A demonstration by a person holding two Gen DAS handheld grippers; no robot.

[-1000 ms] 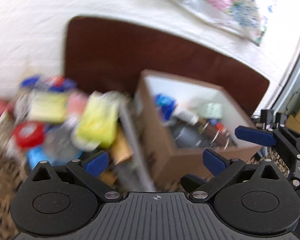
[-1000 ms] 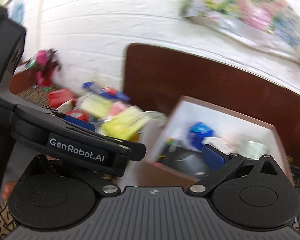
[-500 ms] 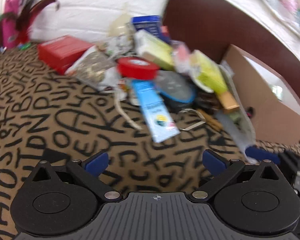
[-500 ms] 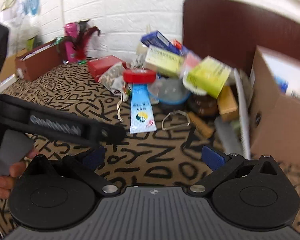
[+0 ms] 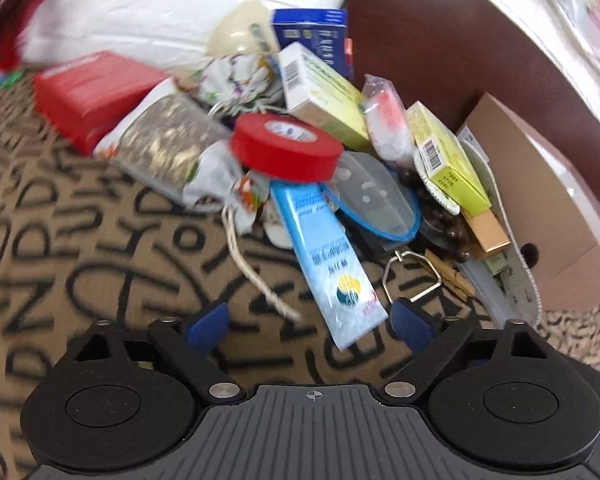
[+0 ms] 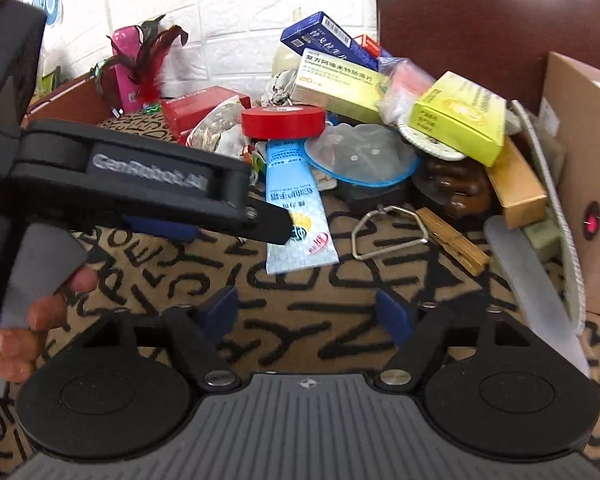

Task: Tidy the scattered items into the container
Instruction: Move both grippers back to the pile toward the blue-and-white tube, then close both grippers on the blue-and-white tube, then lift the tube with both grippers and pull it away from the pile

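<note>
The cardboard box (image 5: 548, 216) stands at the right edge of a pile (image 6: 340, 128) not yet cleared, blue tube (image 5: 328, 256) nearest, so most work remains, with left gripper (image 5: 312, 320) and right gripper (image 6: 306, 314) both wide and empty.

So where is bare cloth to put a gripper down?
Bare cloth lies in front of the blue tube and wire clip. Behind them, from red box to cardboard box, it is crowded.
</note>
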